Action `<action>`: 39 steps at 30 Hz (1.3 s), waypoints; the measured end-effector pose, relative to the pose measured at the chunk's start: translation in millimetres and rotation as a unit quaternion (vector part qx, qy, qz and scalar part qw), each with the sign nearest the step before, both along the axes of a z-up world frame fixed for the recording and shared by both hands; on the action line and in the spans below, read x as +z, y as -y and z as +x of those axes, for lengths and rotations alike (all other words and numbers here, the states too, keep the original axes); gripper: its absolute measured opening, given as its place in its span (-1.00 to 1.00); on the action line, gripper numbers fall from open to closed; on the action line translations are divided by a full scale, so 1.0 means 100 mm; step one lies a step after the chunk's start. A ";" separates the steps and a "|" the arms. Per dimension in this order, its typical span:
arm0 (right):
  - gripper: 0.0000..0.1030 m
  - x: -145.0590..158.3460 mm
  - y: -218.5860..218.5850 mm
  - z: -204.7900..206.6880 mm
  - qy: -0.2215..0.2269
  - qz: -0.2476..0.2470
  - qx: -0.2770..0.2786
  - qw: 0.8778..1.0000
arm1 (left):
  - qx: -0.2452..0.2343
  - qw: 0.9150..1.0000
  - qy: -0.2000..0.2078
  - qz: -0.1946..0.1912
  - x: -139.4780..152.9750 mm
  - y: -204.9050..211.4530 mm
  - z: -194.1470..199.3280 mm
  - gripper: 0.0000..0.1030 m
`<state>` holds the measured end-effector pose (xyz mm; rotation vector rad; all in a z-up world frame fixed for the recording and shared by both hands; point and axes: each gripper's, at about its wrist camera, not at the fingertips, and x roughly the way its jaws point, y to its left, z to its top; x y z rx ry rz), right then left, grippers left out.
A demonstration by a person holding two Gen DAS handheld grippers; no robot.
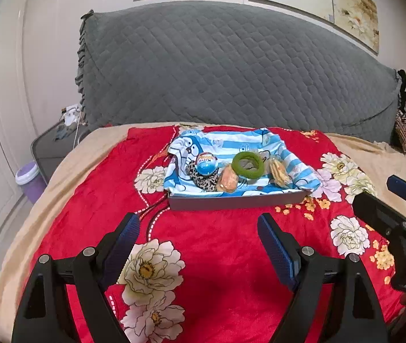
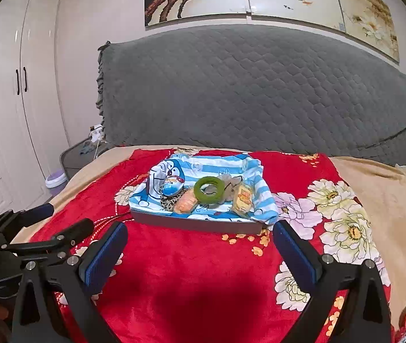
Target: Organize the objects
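Risk: with both the left gripper (image 1: 198,228) and right gripper (image 2: 200,238) spread empty over the red blanket (image 1: 217,243), we judge that reaching into the cloth-lined tray (image 1: 231,201) holding egg (image 1: 207,164), green ring (image 1: 248,165) and snack packets (image 1: 227,182) could snag the loose cloth (image 1: 231,143) and spill everything.

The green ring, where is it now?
In both views the green ring lies mid-tray on the striped cloth, between two wrapped snacks.
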<state>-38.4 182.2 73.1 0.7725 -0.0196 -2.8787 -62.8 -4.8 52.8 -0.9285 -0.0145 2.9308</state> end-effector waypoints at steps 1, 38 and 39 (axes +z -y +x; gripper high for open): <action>0.98 -0.01 0.00 0.00 0.000 0.001 0.000 1.000 | 0.000 1.000 0.003 0.006 -0.01 0.01 0.00 0.65; 0.98 -0.22 -0.19 0.01 -0.025 0.003 -0.051 0.998 | 0.015 1.000 -0.002 0.023 -0.15 0.11 -0.03 0.65; 0.98 -0.19 -0.17 0.03 -0.031 0.007 -0.049 0.998 | 0.017 1.000 -0.003 0.024 -0.15 0.11 -0.04 0.65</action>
